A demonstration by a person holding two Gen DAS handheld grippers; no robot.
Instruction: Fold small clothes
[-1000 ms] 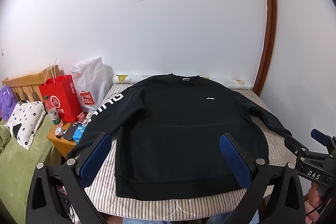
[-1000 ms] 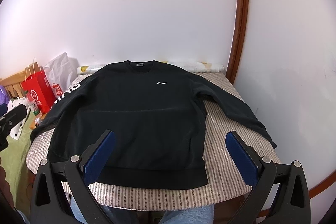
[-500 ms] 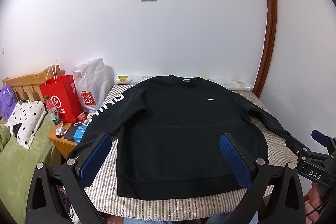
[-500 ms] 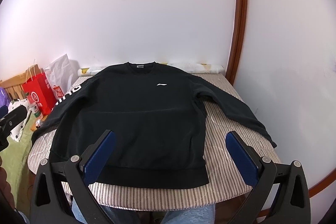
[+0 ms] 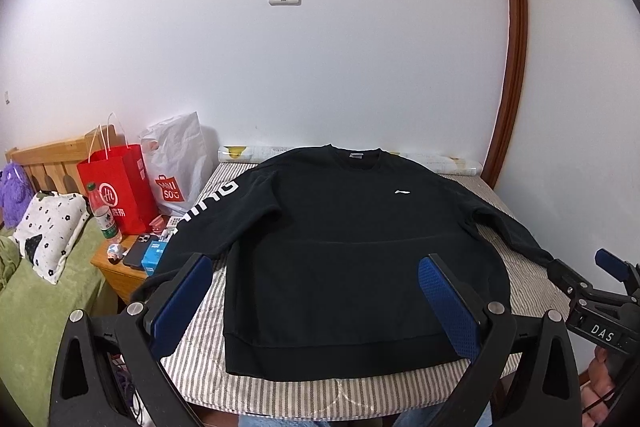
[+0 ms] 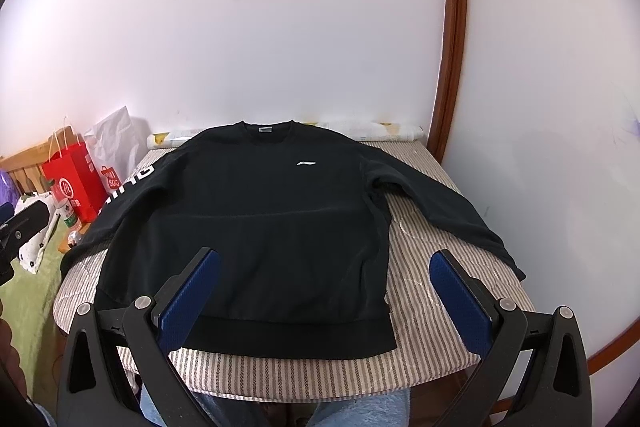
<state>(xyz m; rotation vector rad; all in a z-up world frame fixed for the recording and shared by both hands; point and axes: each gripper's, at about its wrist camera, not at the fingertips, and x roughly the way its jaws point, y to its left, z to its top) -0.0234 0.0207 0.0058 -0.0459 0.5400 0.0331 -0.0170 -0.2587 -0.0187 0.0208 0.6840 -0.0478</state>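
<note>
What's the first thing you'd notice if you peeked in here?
A big black sweatshirt lies spread flat on the striped table, with white letters down one sleeve. Beside the table, a bright red bag stands on a small wooden stand. Both grippers, left gripper and right gripper, hover open.

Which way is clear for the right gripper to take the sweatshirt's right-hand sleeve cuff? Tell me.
Probably straight ahead: the right gripper is open and empty, and the sleeve cuff lies flat on the striped table cover just beyond its right finger, with nothing between them.
</note>
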